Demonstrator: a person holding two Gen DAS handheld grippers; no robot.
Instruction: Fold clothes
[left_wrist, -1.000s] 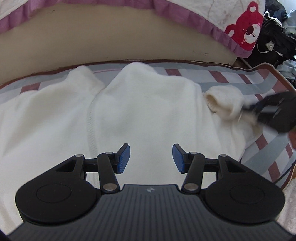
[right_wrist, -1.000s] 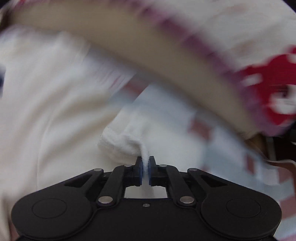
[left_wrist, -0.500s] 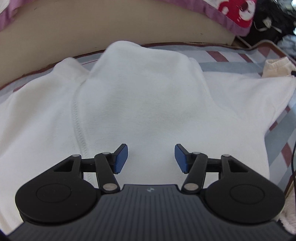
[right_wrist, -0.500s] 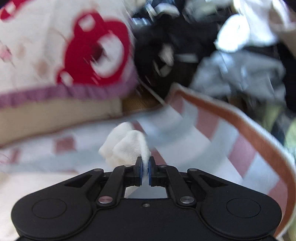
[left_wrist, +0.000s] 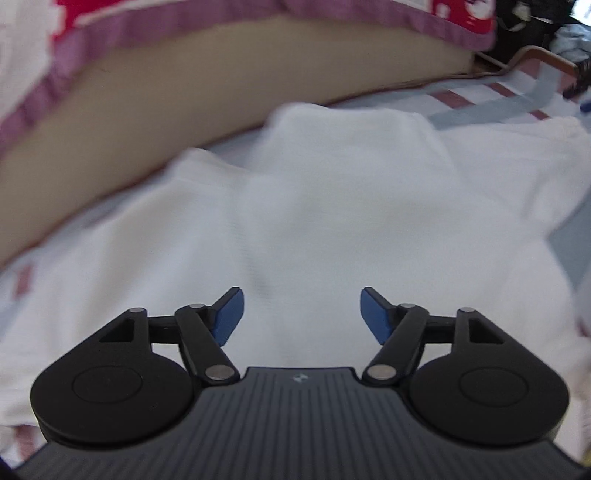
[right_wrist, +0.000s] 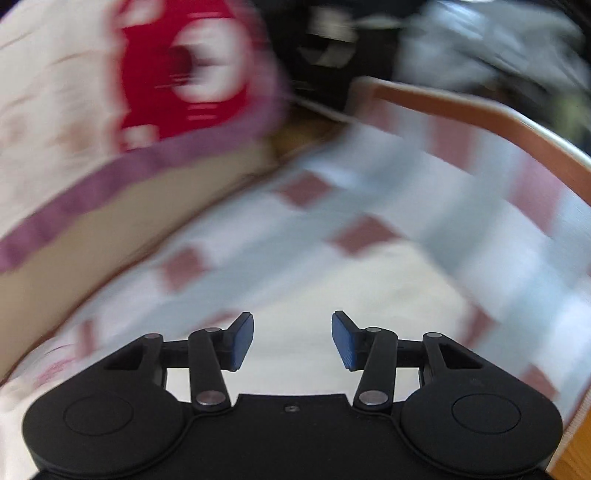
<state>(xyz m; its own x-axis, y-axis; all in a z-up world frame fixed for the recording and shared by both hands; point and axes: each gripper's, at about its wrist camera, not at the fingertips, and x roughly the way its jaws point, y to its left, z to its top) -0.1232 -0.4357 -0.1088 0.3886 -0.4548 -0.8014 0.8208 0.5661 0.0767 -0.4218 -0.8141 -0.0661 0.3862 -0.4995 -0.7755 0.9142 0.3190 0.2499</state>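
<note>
Checked cloth (left_wrist: 491, 107) in grey, white and dull red covers the flat surface, which lies against a tan mattress side (left_wrist: 166, 110) hung with a purple-edged sheet (left_wrist: 110, 40); a brown curved rim (right_wrist: 480, 110) borders the surface, and beyond it sits a blurred heap of dark and grey clothes (right_wrist: 461, 40). On the cloth a white garment (left_wrist: 332, 206) lies spread, one sleeve (left_wrist: 517, 162) reaching out toward the right.

Over the garment's middle the left hand-held gripper (left_wrist: 301, 315) hangs low and level, pointing toward the mattress, its blue pads (left_wrist: 229, 314) spread wide with nothing between them. The right hand-held gripper (right_wrist: 291, 341) points toward the rim's corner, over the white sleeve end (right_wrist: 369, 295) on the cloth; its blue pads (right_wrist: 343, 339) are parted too and grip nothing. Both views are smeared with motion blur, the right more so.
</note>
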